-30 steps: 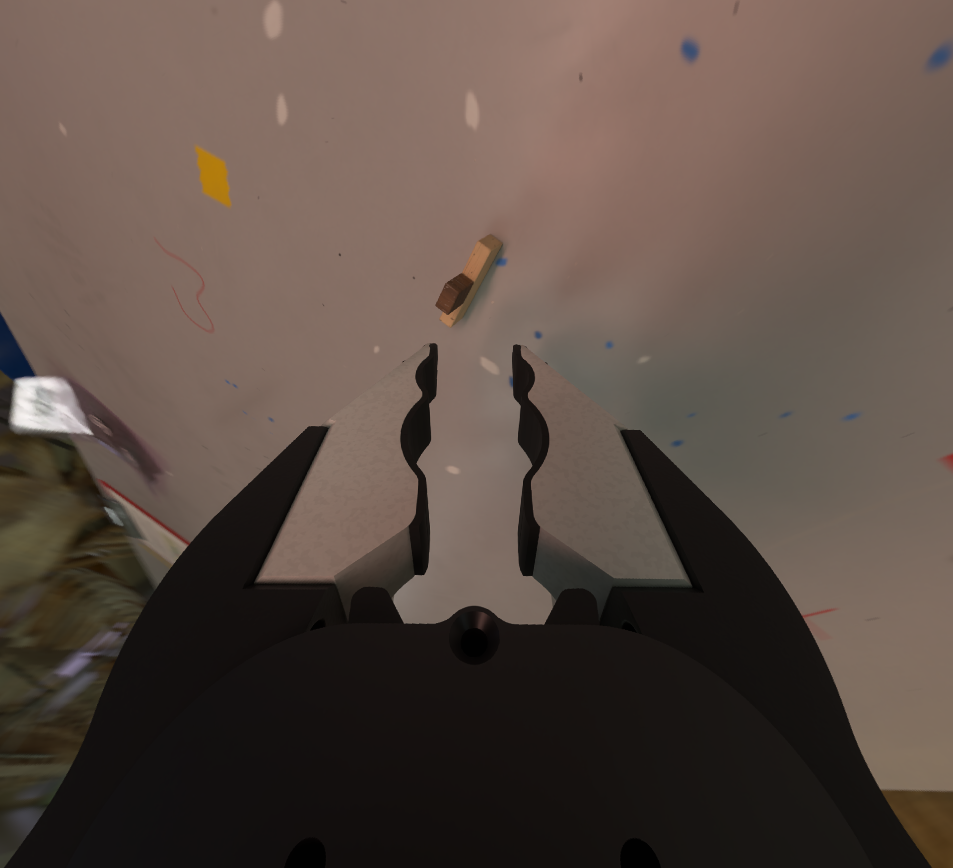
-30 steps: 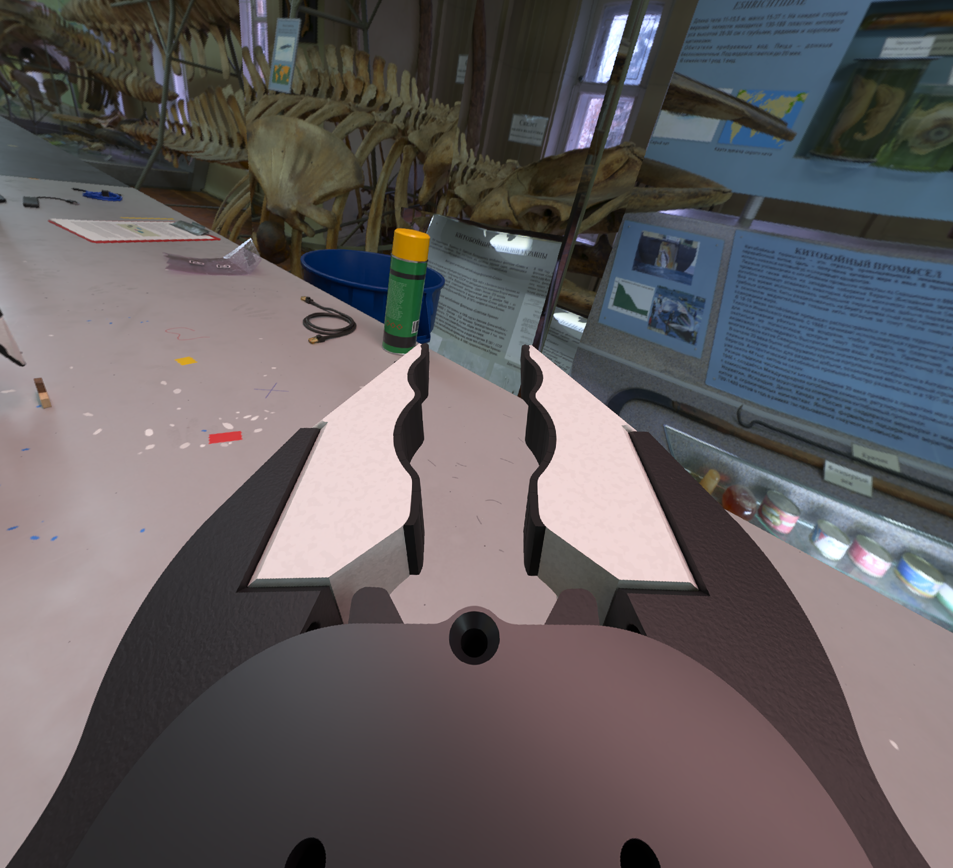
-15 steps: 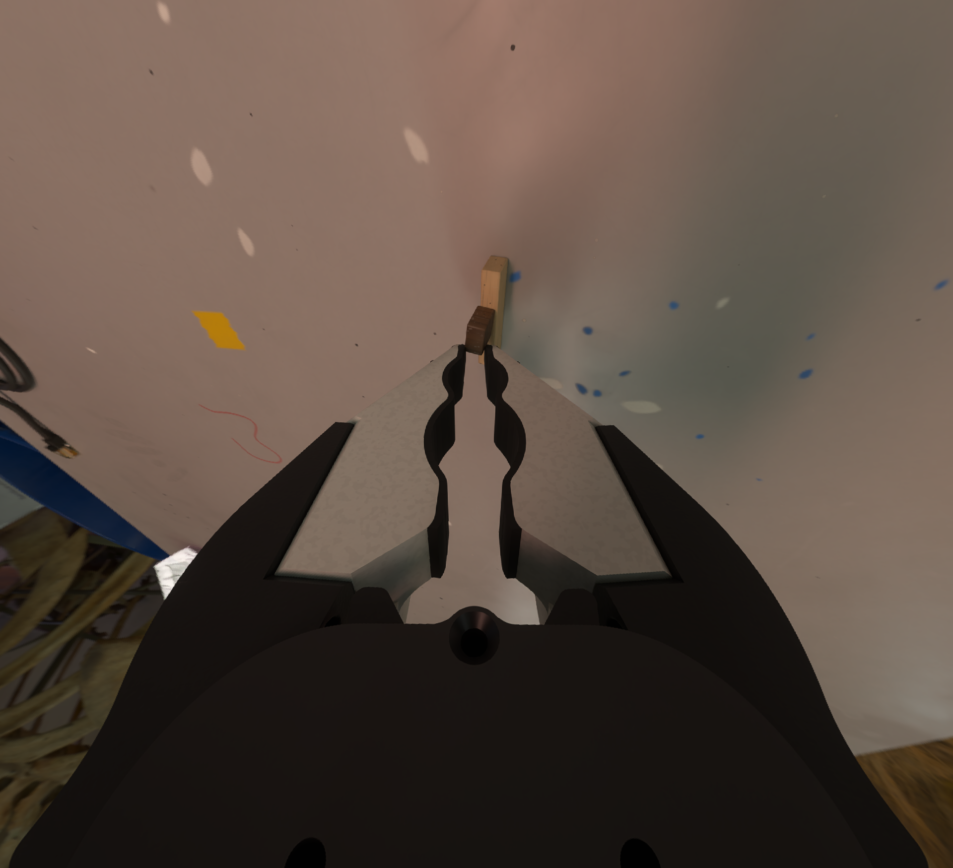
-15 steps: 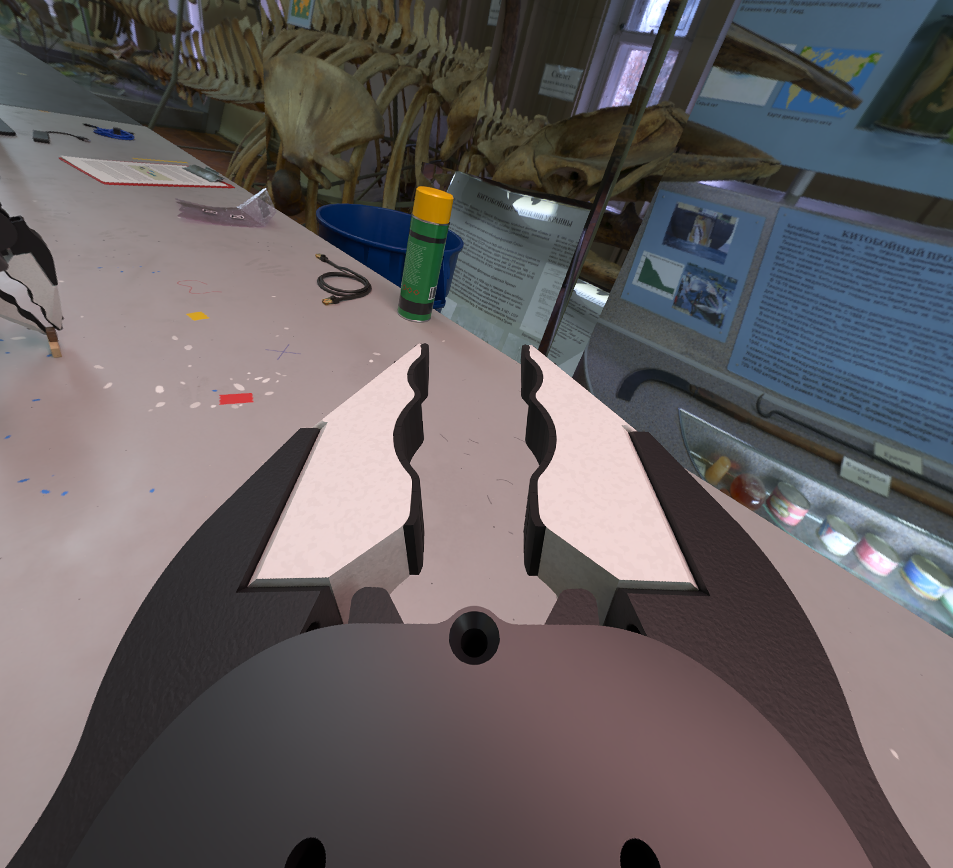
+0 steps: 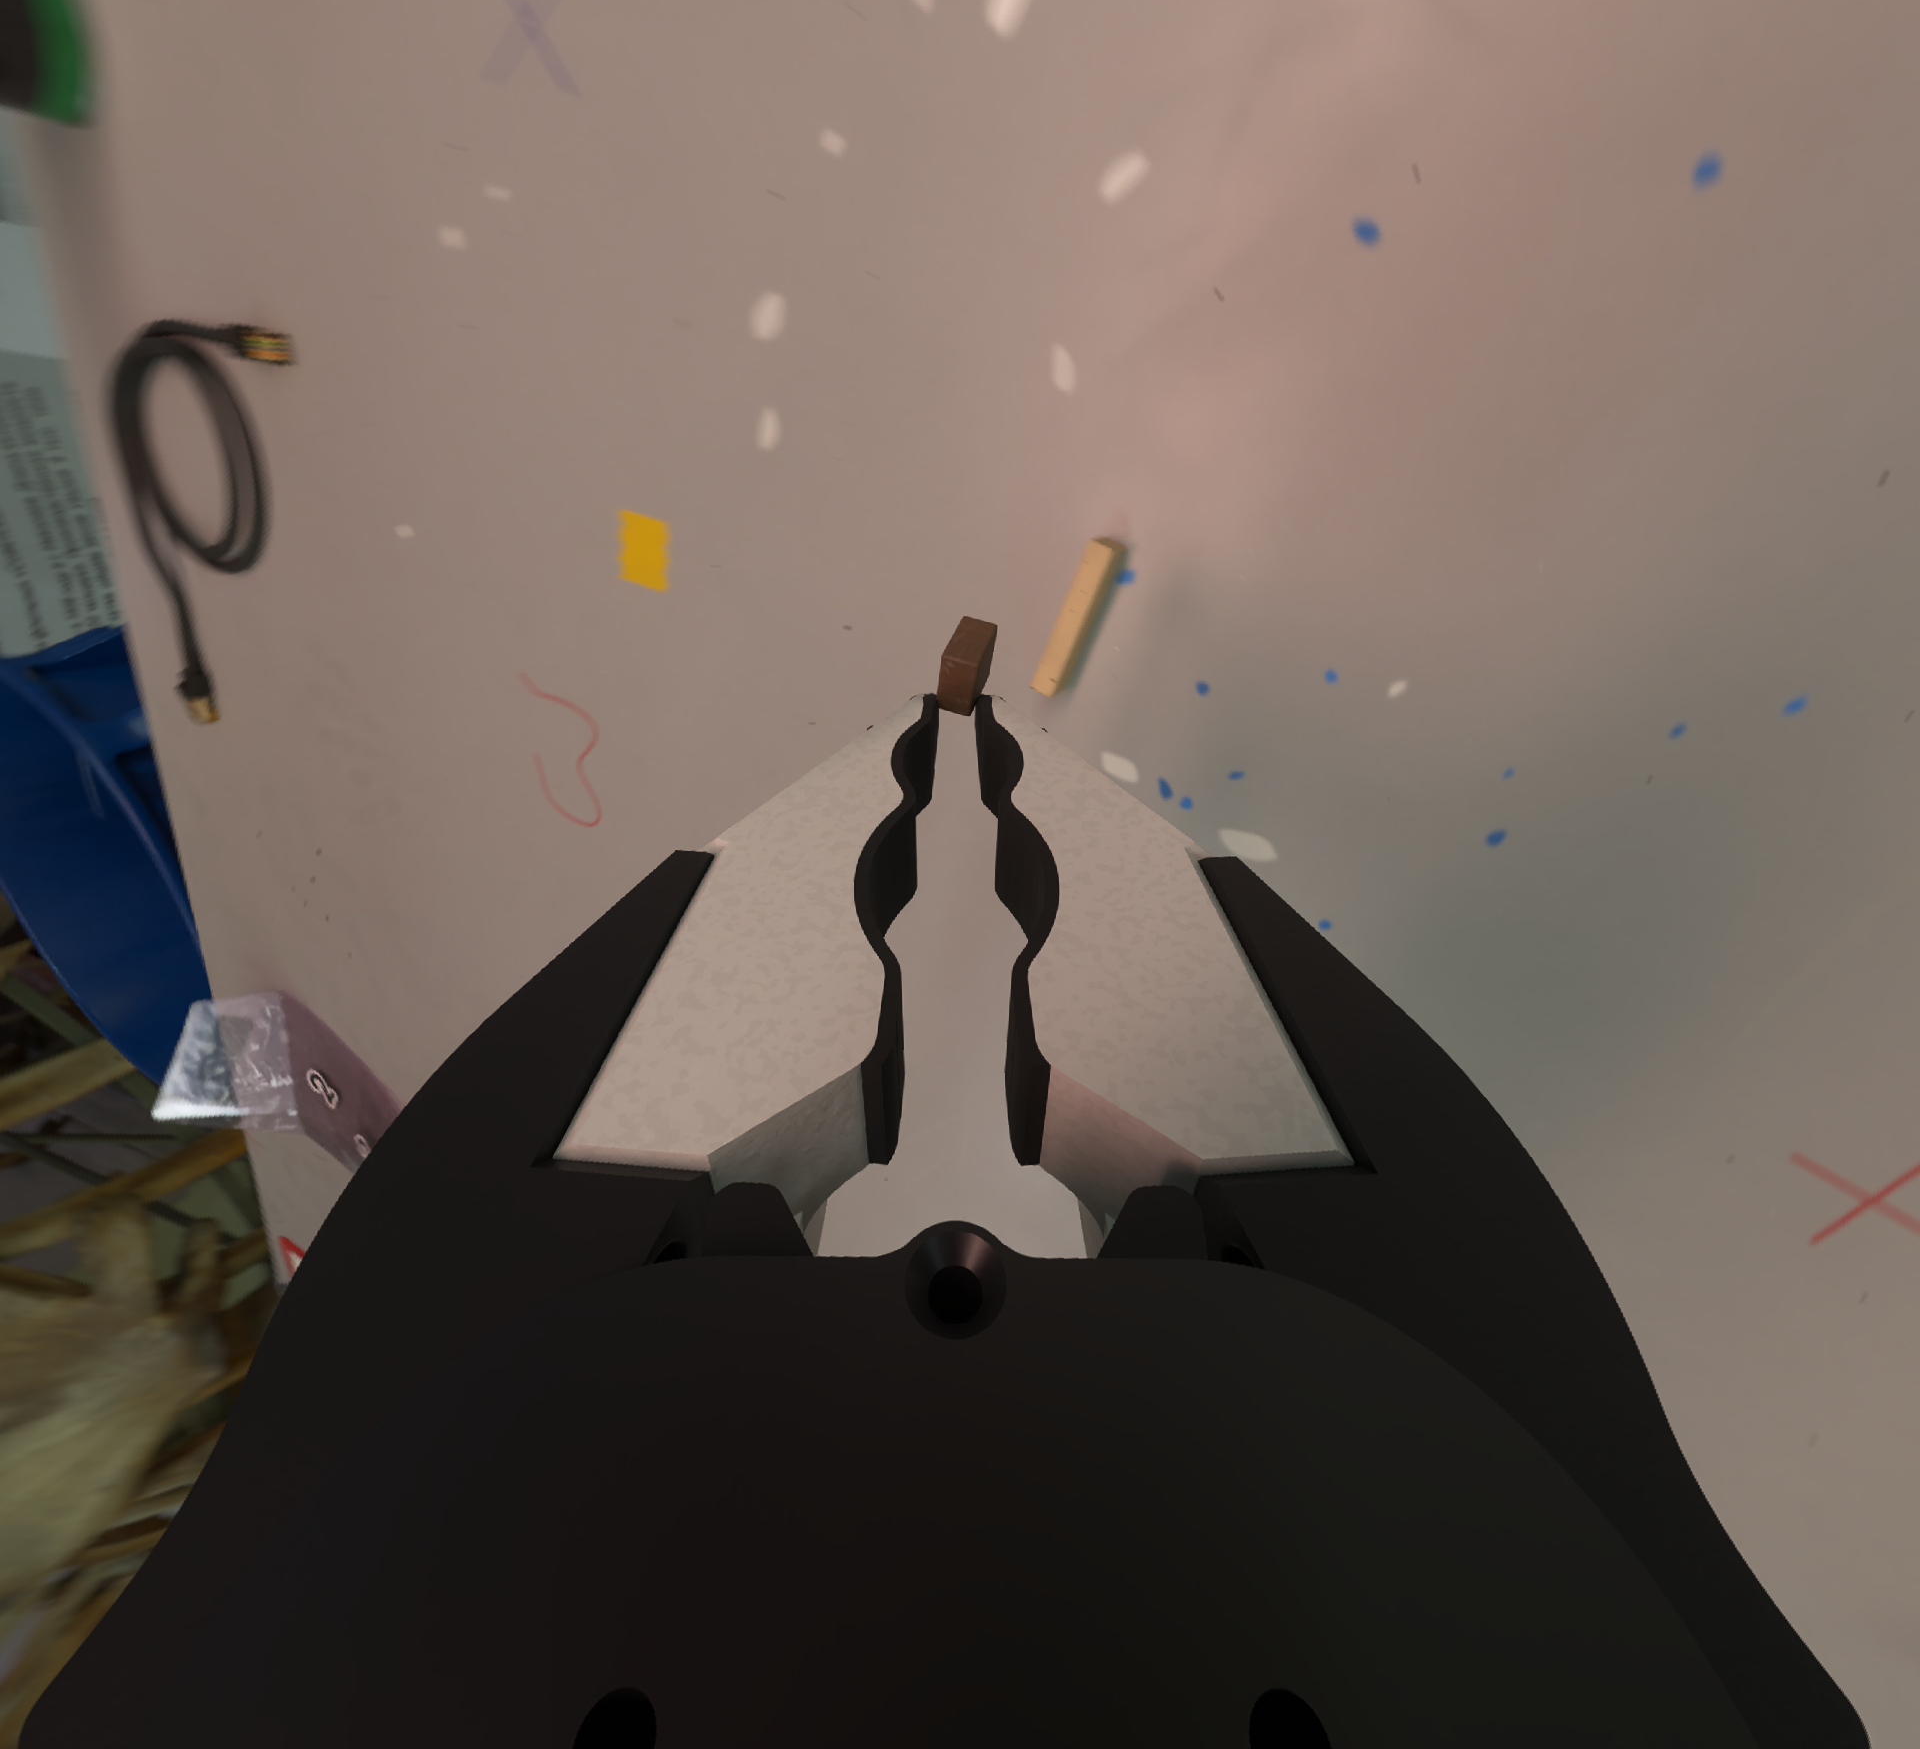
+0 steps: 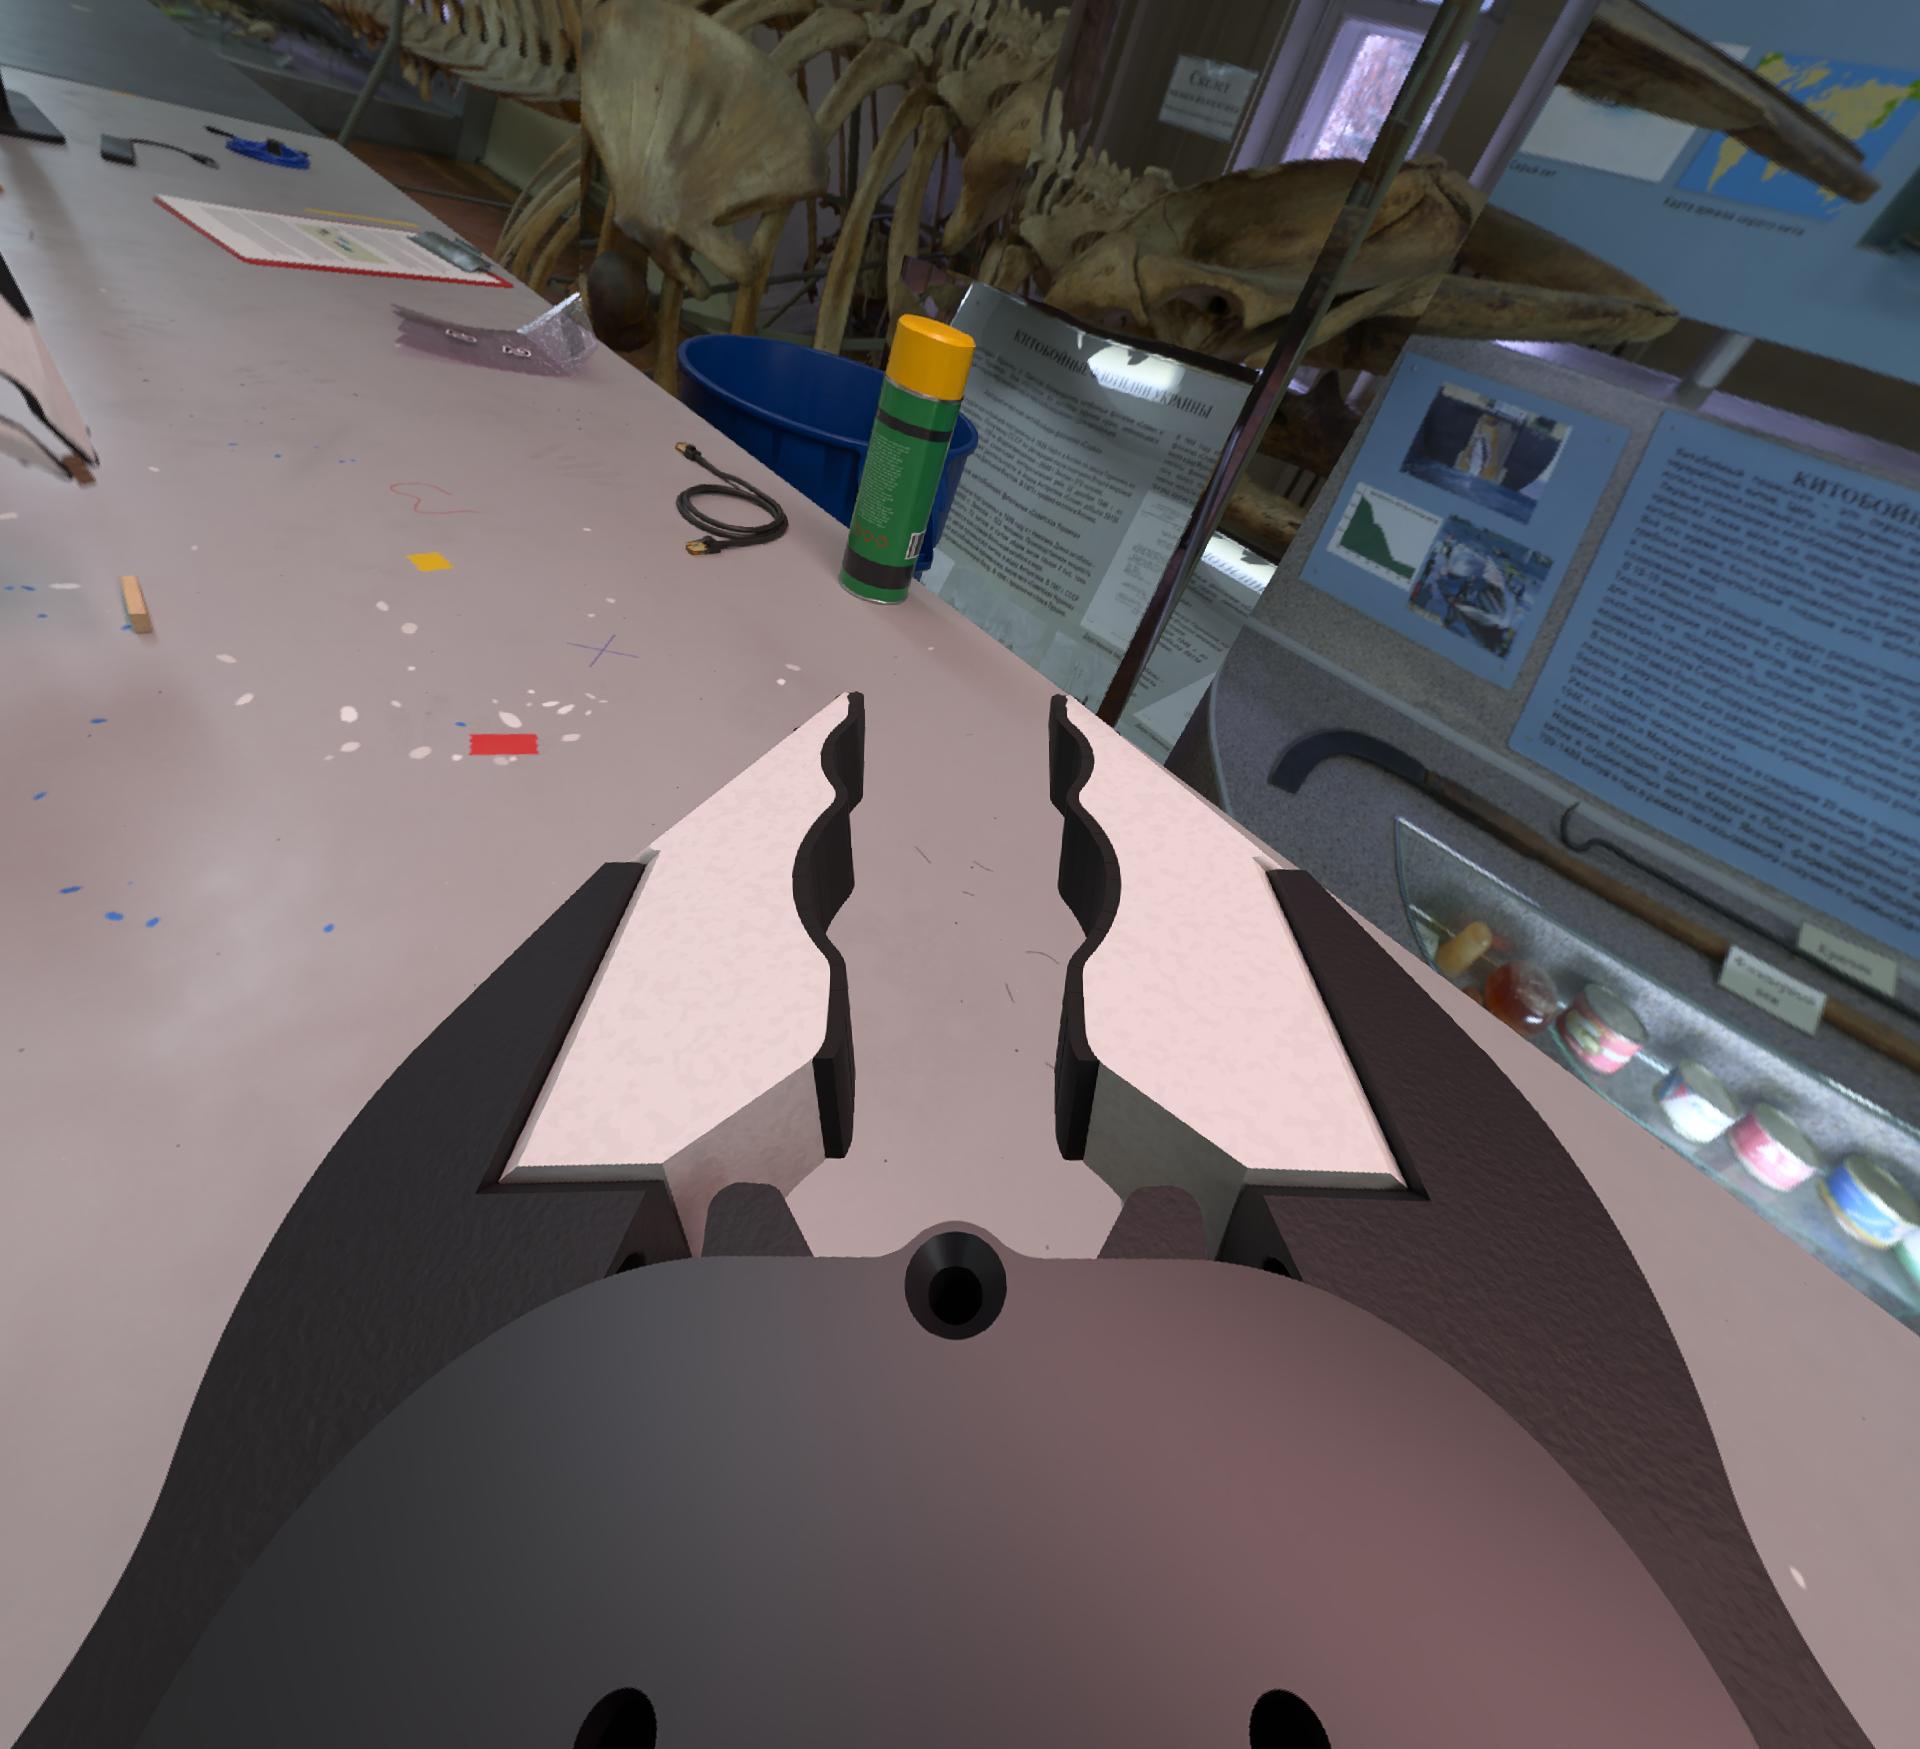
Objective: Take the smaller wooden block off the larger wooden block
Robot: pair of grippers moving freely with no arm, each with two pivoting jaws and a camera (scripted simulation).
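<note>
Gripping the smaller wooden block point(image 5: 967, 678), seemingly upright, left tool point(image 5: 957, 704) clears the flat larger wooden block point(image 5: 1076, 616); right tool point(image 6: 954, 704) gapes.

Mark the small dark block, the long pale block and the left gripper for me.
small dark block point(image 5: 966, 676): left wrist view, its front face.
long pale block point(image 5: 1075, 617): left wrist view, middle of its length.
left gripper point(image 5: 956, 704): left wrist view, midway between the fingertips.

Museum hall behind a speckled surface

Whale skeletons point(image 6: 727, 68) are seen upper left, a daylit window point(image 6: 1382, 68) upper centre, blue display panels point(image 6: 1766, 536) at right; the pale surface point(image 6: 312, 868) is paint-flecked.
</note>
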